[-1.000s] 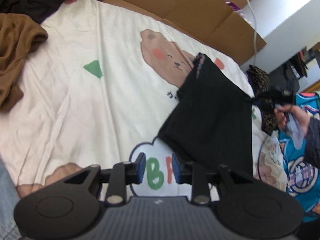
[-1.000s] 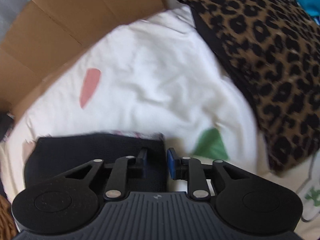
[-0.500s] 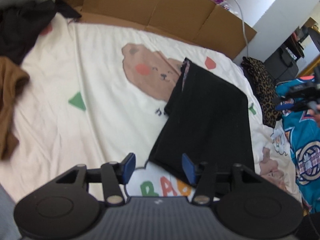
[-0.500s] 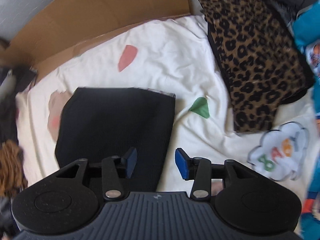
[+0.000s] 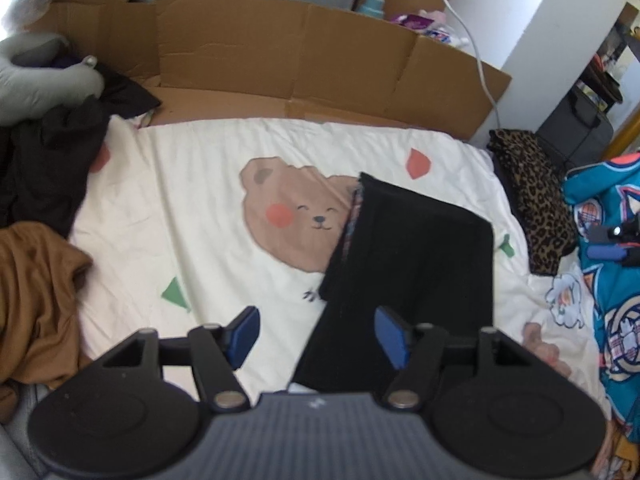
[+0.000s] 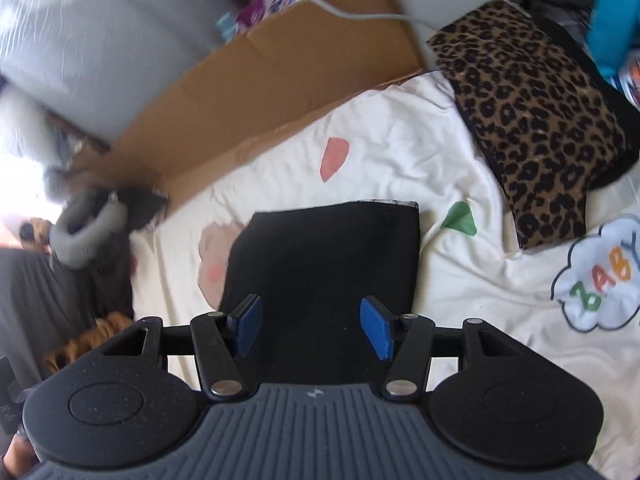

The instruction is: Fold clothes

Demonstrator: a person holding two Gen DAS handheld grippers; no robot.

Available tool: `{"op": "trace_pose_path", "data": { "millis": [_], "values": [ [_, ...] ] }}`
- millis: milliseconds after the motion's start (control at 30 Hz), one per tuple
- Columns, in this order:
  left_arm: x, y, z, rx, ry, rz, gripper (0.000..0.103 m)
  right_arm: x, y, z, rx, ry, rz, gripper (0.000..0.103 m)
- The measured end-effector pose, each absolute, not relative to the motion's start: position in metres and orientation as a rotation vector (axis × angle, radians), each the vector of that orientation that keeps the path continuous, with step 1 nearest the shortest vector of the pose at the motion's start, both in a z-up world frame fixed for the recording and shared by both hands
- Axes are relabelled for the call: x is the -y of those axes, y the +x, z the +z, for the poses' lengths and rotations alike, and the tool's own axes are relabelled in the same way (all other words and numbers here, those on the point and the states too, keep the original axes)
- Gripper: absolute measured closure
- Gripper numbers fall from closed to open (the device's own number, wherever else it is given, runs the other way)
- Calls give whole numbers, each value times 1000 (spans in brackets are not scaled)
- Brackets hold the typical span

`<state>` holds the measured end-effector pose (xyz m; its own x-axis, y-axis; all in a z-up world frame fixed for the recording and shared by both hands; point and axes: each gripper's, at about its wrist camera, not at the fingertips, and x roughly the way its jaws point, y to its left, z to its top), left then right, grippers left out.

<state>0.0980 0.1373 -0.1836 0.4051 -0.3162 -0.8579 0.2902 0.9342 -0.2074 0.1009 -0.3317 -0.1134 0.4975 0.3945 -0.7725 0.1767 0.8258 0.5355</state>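
Note:
A folded black garment (image 5: 416, 256) lies flat on the cream bear-print sheet (image 5: 208, 208); it also shows in the right wrist view (image 6: 328, 264). My left gripper (image 5: 316, 338) is open and empty, raised above the garment's near left edge. My right gripper (image 6: 312, 328) is open and empty, raised above the garment's near edge. The right gripper also shows at the far right of the left wrist view (image 5: 616, 240).
A folded leopard-print garment (image 5: 532, 208) lies to the right (image 6: 532, 120). A brown garment (image 5: 36, 304) and a black pile (image 5: 48, 160) lie at the left. A cardboard wall (image 5: 280, 56) lines the back. A teal printed cloth (image 5: 612, 304) is at the right.
Both grippers let go of the black garment, opened wide and pulled back and up. The garment now lies flat and folded on the sheet.

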Motion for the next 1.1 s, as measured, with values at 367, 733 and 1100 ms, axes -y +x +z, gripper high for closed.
{"op": "trace_pose_path", "data": {
  "millis": [367,733,1100],
  "values": [
    [-84,142,-125,-1081,99,-365,29,347,76,-129,-938,770,102,41],
    [-54,178,-128,-1085,103,-333,26,354,62,-159,-924,778,91,41],
    [-38,191,-196,-1121,148,-375,26,347,66,-208,-859,811,59,41]
  ]
}}
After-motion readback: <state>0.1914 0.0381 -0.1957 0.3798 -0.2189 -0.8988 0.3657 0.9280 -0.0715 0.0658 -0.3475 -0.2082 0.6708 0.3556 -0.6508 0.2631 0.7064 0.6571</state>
